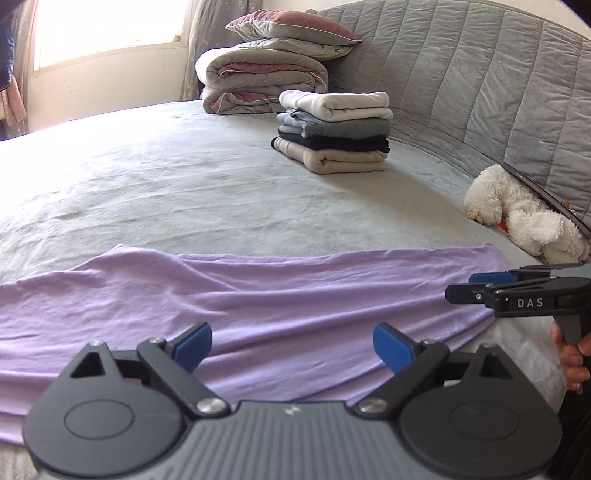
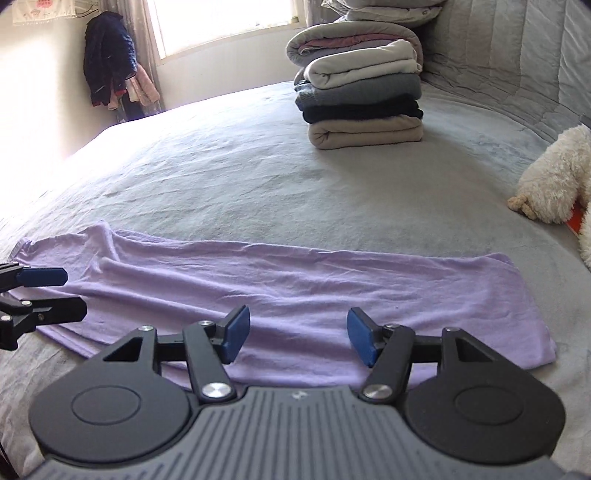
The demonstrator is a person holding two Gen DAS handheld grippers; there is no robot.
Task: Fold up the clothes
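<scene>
A: Where is the shirt [image 2: 207, 280] lying?

B: Along the bed's [image 2: 229, 173] near edge, already in a long band. Both jaws are spread wide, the left gripper [image 1: 291, 347] and right gripper [image 2: 295, 334] gripping nothing, hovering over it.

A: How should they be taking it?

B: I'd be pinching both layers at one end, keeping edges matched, carrying it over evenly.

A: And the room?

B: Grey sheet, a stack [image 1: 334, 133] sitting toward the far right corner, a plush [image 1: 517, 214] at the right edge, window [image 2: 221, 22] glaring.
</scene>
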